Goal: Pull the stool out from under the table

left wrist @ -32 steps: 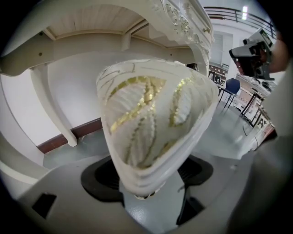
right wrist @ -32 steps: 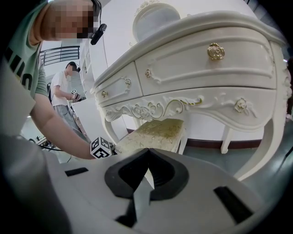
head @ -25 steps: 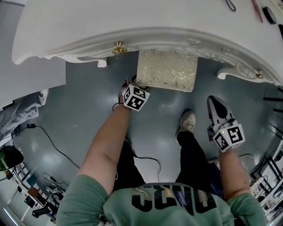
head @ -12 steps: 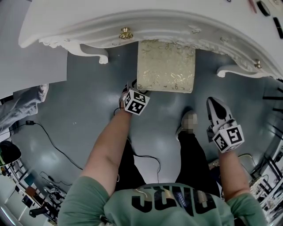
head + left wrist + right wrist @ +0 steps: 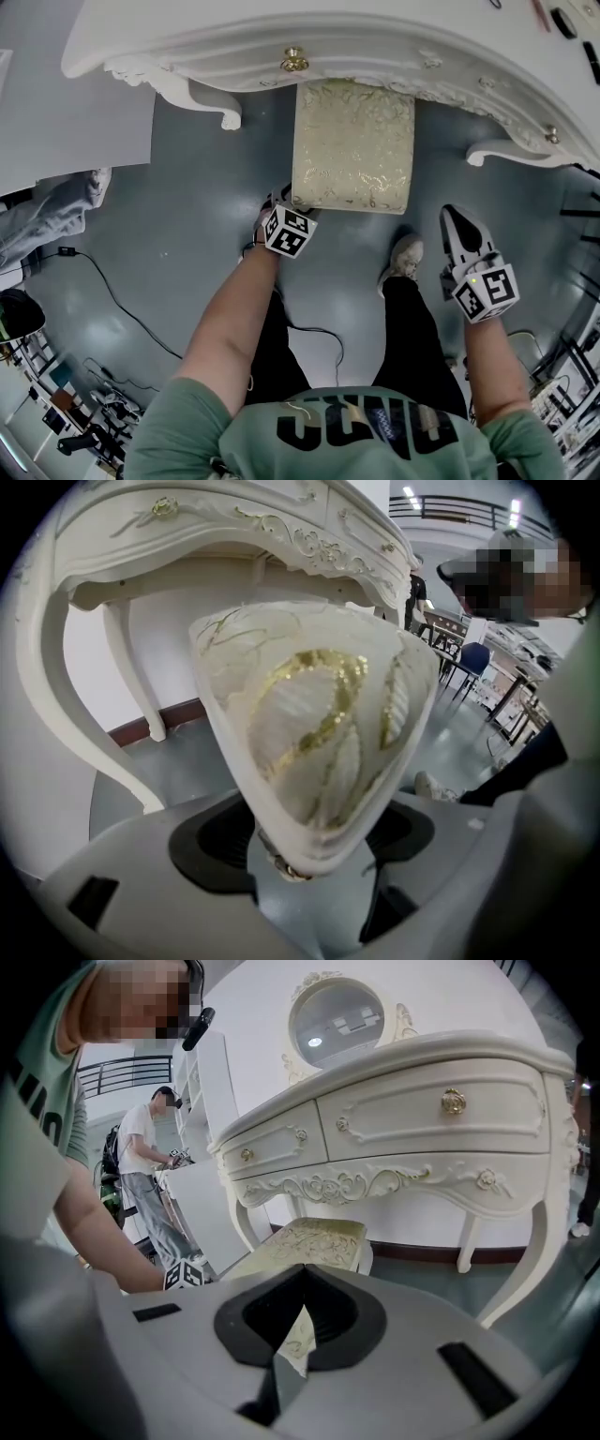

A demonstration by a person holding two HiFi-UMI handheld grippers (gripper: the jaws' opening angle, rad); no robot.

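My left gripper (image 5: pixel 279 202) clamps the stool (image 5: pixel 353 145) by its near left corner, its far end under the table (image 5: pixel 394 42). My right gripper (image 5: pixel 457 220) hangs closed and empty, to the right.

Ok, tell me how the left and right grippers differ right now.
The left gripper is clamped on the stool's near corner; the right gripper is shut on nothing. The left gripper touches the stool; the right gripper hangs apart from it. Both have their jaws closed.

Left claw (image 5: pixel 282 201) tight in a grip, right claw (image 5: pixel 454 220) closed.
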